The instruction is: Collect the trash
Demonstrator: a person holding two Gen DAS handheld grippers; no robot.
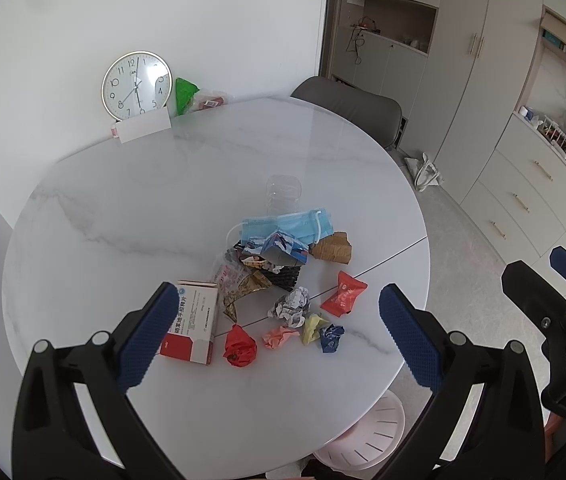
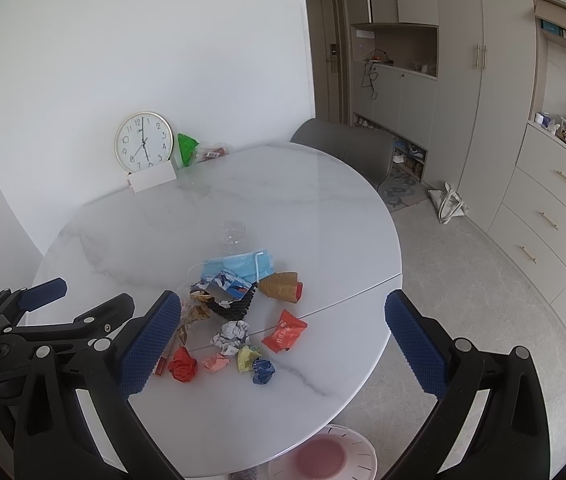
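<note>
A pile of trash lies on the round white marble table [image 1: 123, 208]: a blue face mask [image 1: 287, 226], a medicine box [image 1: 193, 320], a red wrapper [image 1: 343, 294], a grey paper ball [image 1: 291, 306], and small red [image 1: 239, 346], pink [image 1: 279, 336], yellow [image 1: 313, 326] and blue [image 1: 331, 337] paper balls. My left gripper [image 1: 279, 336] is open and empty above the near part of the pile. My right gripper [image 2: 283, 340] is open and empty, also above the pile [image 2: 239, 308]. A pink waste bin [image 2: 323, 456] stands below the table's near edge.
A clock [image 1: 137, 84], a white card [image 1: 145, 126] and a green bag [image 1: 185, 94] stand at the table's far edge by the wall. A clear plastic cup [image 1: 283, 194] lies behind the pile. A grey chair [image 1: 347, 106] is behind the table. Cabinets line the right side.
</note>
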